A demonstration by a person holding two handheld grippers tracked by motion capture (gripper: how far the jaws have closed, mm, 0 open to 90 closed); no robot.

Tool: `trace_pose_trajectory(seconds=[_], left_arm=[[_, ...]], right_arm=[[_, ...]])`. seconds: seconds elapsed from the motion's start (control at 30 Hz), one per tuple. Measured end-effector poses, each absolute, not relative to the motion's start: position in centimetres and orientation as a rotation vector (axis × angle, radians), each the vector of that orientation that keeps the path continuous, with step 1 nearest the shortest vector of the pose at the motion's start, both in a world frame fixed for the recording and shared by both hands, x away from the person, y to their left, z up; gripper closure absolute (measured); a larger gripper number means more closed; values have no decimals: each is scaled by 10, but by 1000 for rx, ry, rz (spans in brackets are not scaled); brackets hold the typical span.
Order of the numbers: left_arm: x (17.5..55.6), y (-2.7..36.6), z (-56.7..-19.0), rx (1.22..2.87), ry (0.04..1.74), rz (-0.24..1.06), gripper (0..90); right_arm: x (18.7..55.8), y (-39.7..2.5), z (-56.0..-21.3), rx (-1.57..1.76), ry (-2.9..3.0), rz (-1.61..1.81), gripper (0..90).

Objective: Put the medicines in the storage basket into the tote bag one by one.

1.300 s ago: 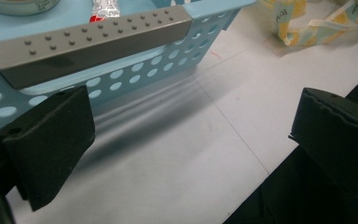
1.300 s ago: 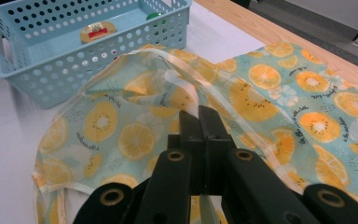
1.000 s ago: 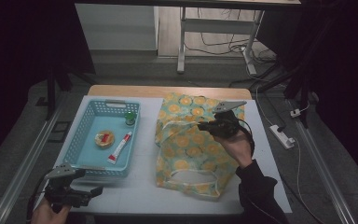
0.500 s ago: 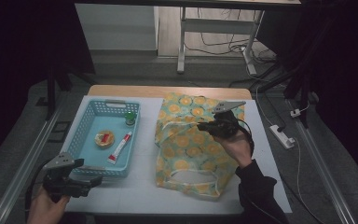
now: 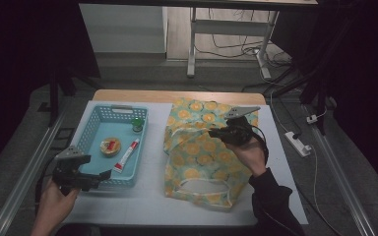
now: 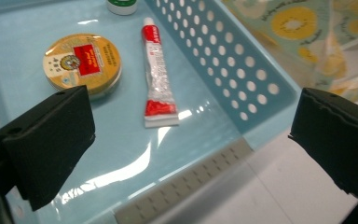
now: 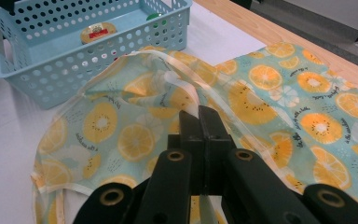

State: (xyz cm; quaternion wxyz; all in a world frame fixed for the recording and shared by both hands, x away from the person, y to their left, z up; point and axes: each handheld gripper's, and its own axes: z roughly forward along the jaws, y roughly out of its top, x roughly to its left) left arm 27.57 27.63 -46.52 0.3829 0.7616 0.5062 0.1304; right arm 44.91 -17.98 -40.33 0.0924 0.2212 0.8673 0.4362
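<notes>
Our right gripper (image 7: 199, 122) has its fingers pressed fully together on a fold and pale strap of the fruit-print bag (image 5: 202, 147), holding that part lifted above the white surface (image 5: 150, 196). Our left gripper (image 6: 191, 154) has its fingers spread wide and holds nothing; it hangs over the near wall of the blue basket (image 6: 261, 93), aimed at the red and white tube (image 6: 156, 74) lying flat on the basket floor. Beside the tube lies a round gold tin (image 6: 81, 63), and a small green-capped bottle (image 6: 122, 5) stands at the far end. The basket sits just left of the bag.

We judge several risks. The thin fabric could slip from the closed fingers, letting the bag's mouth collapse before anything goes in. The wide left fingers could knock the basket wall on the way down and shove the basket. The flat tube offers little height, so the fingers might scrape the floor, or catch the tin instead.
</notes>
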Motion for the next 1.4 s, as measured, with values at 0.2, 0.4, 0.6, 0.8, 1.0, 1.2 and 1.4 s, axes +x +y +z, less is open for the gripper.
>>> trace_pose_trajectory(seconds=[0.2,0.4,0.6,0.8,1.0,1.2,1.4], left_arm=[[293,277,-461,1947,1302,343,0],[313,279,-460,1959,1308,339,0],[333,278,-459,1995,1303,332,1],[350,279,-457,2015,1301,323,2],[365,279,-460,2028,1316,322,1],[380,280,-466,2034,1341,305,4],[393,282,-476,2043,1376,282,0]], right_arm=[[449,-180,-403,660,2576,1301,900],[449,-179,-404,664,2579,1304,900],[450,-179,-404,664,2580,1305,900],[449,-179,-404,658,2576,1307,900],[449,-179,-404,658,2576,1308,900],[449,-178,-404,658,2579,1306,900],[449,-178,-405,657,2583,1302,900]])
